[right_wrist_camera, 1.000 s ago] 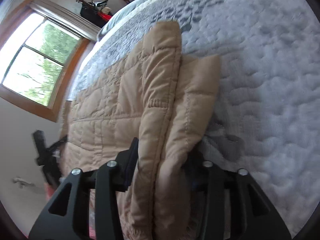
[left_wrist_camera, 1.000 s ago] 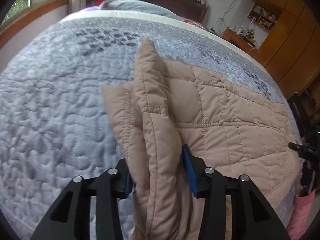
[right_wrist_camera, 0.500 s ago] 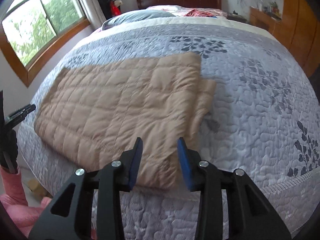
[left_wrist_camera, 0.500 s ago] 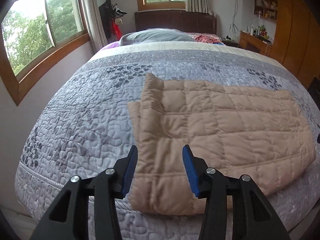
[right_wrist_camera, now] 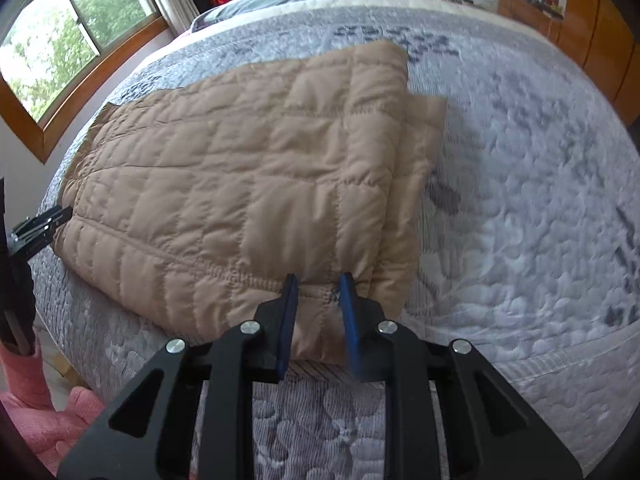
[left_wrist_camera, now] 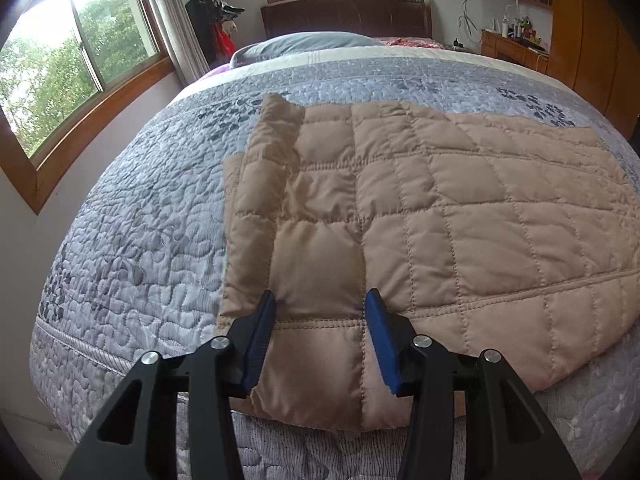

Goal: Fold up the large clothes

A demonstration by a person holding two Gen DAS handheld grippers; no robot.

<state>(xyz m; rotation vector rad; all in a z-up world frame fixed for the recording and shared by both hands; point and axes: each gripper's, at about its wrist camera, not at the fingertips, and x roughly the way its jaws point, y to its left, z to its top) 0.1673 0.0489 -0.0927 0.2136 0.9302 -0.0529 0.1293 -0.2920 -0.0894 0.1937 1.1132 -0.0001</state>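
A tan quilted jacket (left_wrist_camera: 432, 208) lies folded flat on the bed, near its foot edge; it also shows in the right wrist view (right_wrist_camera: 248, 184). My left gripper (left_wrist_camera: 320, 312) is open and empty, its blue pads just above the jacket's near left corner. My right gripper (right_wrist_camera: 318, 292) is open and empty, jaws a little apart, over the jacket's near right corner. A folded sleeve (left_wrist_camera: 272, 152) forms a ridge along the left end. The other gripper (right_wrist_camera: 36, 228) shows at the left edge of the right wrist view.
The bed has a grey-blue quilted bedspread (left_wrist_camera: 152, 216) with a pillow (left_wrist_camera: 304, 42) and dark headboard at the far end. Windows (left_wrist_camera: 60, 68) line the left wall. Wooden cabinets (left_wrist_camera: 580, 28) stand at the right. Pink cloth (right_wrist_camera: 44, 412) lies by the bed's foot.
Both grippers let go of the jacket's folded edge and pulled back toward the foot of the bed. The jacket now lies flat.
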